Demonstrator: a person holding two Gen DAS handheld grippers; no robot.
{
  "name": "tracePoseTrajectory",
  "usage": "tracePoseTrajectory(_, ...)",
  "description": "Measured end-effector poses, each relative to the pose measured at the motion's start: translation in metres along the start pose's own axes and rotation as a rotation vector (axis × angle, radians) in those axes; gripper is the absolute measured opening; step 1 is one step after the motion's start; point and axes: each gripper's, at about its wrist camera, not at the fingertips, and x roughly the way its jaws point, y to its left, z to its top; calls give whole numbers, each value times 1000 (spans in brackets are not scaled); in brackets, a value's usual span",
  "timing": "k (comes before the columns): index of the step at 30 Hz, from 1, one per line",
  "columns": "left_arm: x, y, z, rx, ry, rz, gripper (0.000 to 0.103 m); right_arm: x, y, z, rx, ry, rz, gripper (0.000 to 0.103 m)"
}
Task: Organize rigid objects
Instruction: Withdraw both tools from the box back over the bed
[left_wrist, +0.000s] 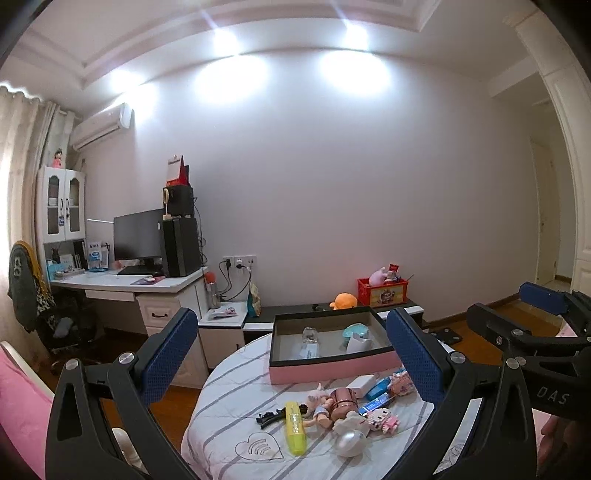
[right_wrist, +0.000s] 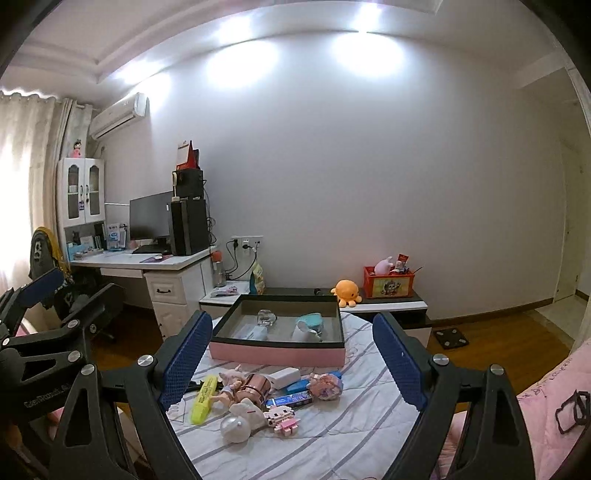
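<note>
A pile of small objects lies on the striped bed corner: a yellow highlighter (left_wrist: 295, 428) (right_wrist: 204, 398), a small doll (left_wrist: 320, 403) (right_wrist: 229, 384), a rose-gold cup (left_wrist: 343, 400) (right_wrist: 255, 387), a white charger block (left_wrist: 361, 386) (right_wrist: 283, 377), a pink brick figure (left_wrist: 384, 419) (right_wrist: 282, 417), a pearly ball (left_wrist: 350, 442) (right_wrist: 236, 428) and a black hair clip (left_wrist: 271, 415). Behind them stands a pink box (left_wrist: 334, 371) (right_wrist: 277, 355) holding a few items. My left gripper (left_wrist: 291, 354) and right gripper (right_wrist: 291, 362) are both open and empty, held above the pile.
The right gripper shows at the right edge of the left wrist view (left_wrist: 532, 332); the left gripper shows at the left of the right wrist view (right_wrist: 48, 332). A desk (left_wrist: 125, 284) stands at the left. A low cabinet (right_wrist: 388, 306) with toys stands behind the bed.
</note>
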Motion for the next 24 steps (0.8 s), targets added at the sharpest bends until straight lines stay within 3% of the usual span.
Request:
tracePoseTrajectory(15,19,-1,-16,5,60,-1,103,9,0,-14,0,47,-23,90)
tracePoseTrajectory(20,44,6,-43,-5,152,0,103,34,-7,-33,1,119,-44,90)
tracePoseTrajectory(24,75,17,-79,-14,291,5,103,65,-15,-59,2,221,-62,90)
